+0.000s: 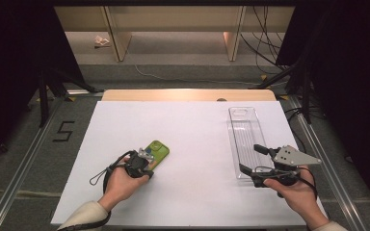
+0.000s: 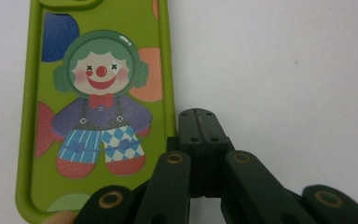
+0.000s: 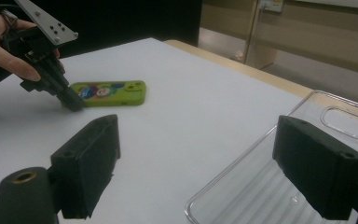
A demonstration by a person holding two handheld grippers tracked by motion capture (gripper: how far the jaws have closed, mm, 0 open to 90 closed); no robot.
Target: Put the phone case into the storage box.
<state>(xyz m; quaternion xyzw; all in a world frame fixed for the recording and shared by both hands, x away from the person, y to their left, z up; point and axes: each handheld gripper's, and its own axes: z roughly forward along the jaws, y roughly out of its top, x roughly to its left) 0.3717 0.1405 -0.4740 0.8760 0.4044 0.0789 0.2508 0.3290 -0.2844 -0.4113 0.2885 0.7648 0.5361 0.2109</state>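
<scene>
Now the left claw [image 2: 200,140], pressed together, rests beside the green phone case [image 2: 93,107] on the counter [image 1: 192,130]. Meanwhile the right claw [image 3: 214,163] stands apart over the clear case [image 3: 279,186].

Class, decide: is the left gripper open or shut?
Shut: the left gripper shows its black jaws pressed together, gripping nothing, beside the green phone case.

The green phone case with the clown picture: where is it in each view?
High view: green phone case lies left of centre, at the left tool.
Left gripper view: it fills the left half, beside the shut jaws.
Right gripper view: upper left.
Shared landmark: the white table.
</scene>
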